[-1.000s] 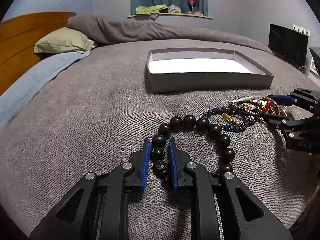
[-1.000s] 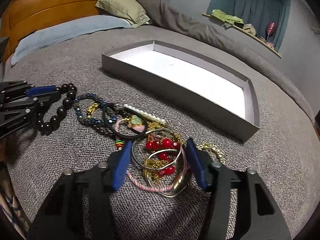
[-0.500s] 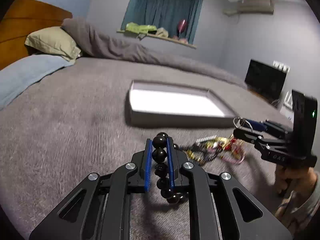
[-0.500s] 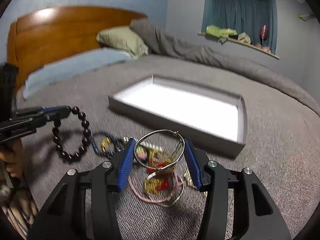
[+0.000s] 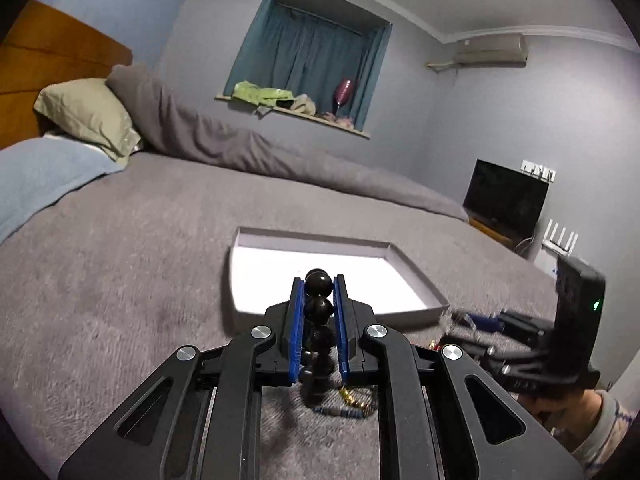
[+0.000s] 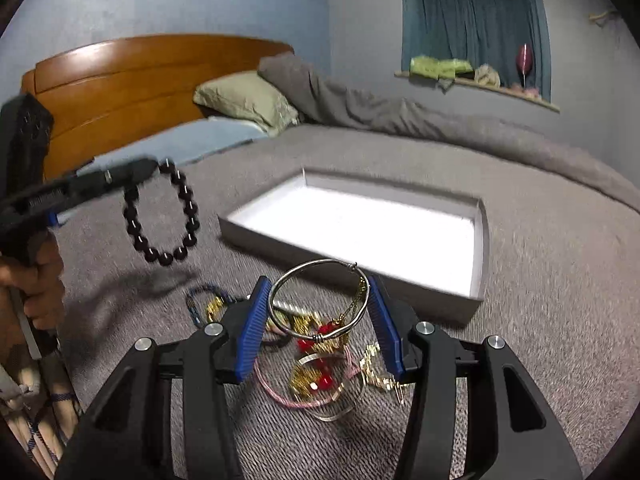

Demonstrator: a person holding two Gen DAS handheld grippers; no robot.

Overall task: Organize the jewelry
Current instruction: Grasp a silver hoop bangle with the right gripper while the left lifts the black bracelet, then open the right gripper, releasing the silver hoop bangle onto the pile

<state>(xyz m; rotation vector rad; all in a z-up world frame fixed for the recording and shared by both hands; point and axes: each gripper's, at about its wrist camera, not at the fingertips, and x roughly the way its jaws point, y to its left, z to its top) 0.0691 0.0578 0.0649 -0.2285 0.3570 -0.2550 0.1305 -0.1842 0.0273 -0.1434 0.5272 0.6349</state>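
My left gripper (image 5: 319,286) is shut on a black bead bracelet (image 5: 319,308), held in the air above the bed; the bracelet hangs as a loop in the right wrist view (image 6: 162,216). My right gripper (image 6: 318,294) is shut on a silver bangle (image 6: 320,300) with a gold chain and red beads dangling from it, lifted above the jewelry pile (image 6: 320,372). The shallow grey box (image 6: 478,240) with a white inside lies on the bed beyond both grippers, also in the left wrist view (image 5: 416,284).
The pile holds a pink bangle (image 6: 276,390), gold chains (image 6: 378,374) and a blue bead bracelet (image 6: 196,306) on the grey blanket (image 5: 120,260). Pillows (image 5: 88,114) and a wooden headboard (image 6: 132,92) lie far left. A TV (image 5: 506,200) stands at the right.
Both grippers have risen from the bed. The left lifted the black bead bracelet off the blanket; the right closed on the silver bangle and raised it from the pile.
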